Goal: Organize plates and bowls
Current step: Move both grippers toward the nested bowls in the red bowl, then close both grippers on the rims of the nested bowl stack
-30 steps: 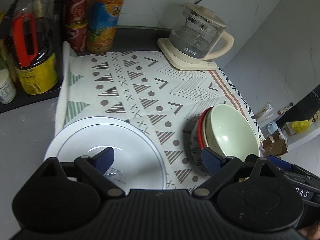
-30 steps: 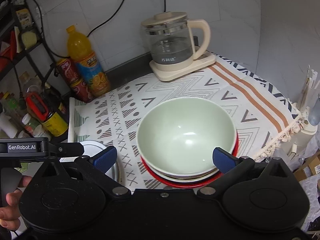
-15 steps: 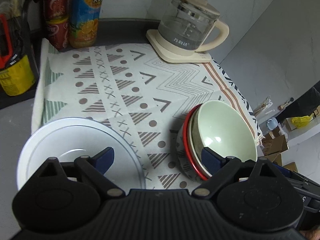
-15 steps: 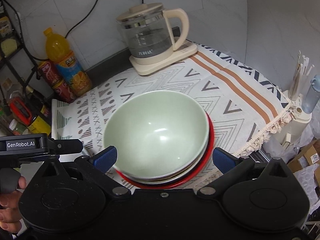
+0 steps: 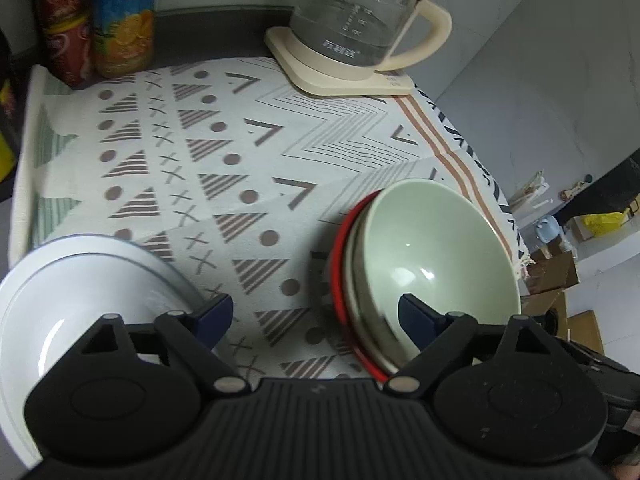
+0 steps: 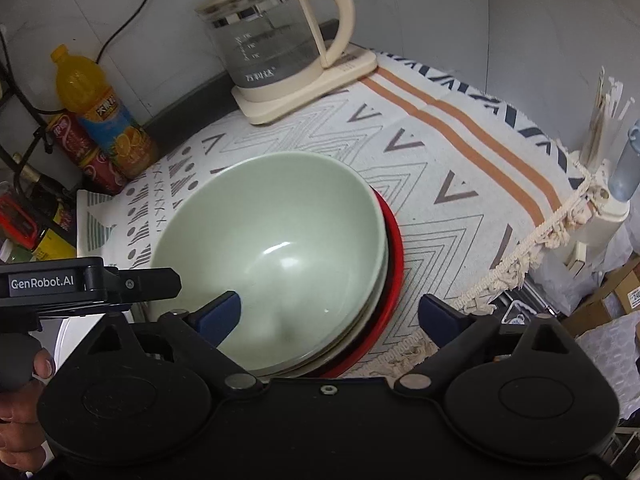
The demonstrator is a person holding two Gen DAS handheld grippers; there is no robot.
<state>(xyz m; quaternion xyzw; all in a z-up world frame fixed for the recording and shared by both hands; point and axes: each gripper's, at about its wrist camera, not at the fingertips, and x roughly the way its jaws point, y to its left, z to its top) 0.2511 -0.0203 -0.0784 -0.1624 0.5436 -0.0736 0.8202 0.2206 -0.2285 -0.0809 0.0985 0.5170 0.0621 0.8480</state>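
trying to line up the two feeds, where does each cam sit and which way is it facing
Left wrist: on the left gripper, looking down and forward over the patterned cloth; white plate at left, green bowl at right; both its open fingers show.
Right wrist: on the right gripper, looking down into the green bowl, stacked on a red-rimmed plate; open fingers, the left gripper's body and the person's hand show.
Shared: bowl stack, glass kettle, orange juice bottle, cloth.

Left tongs spread wide, white plate left, green bowl stacked right, patterned cloth
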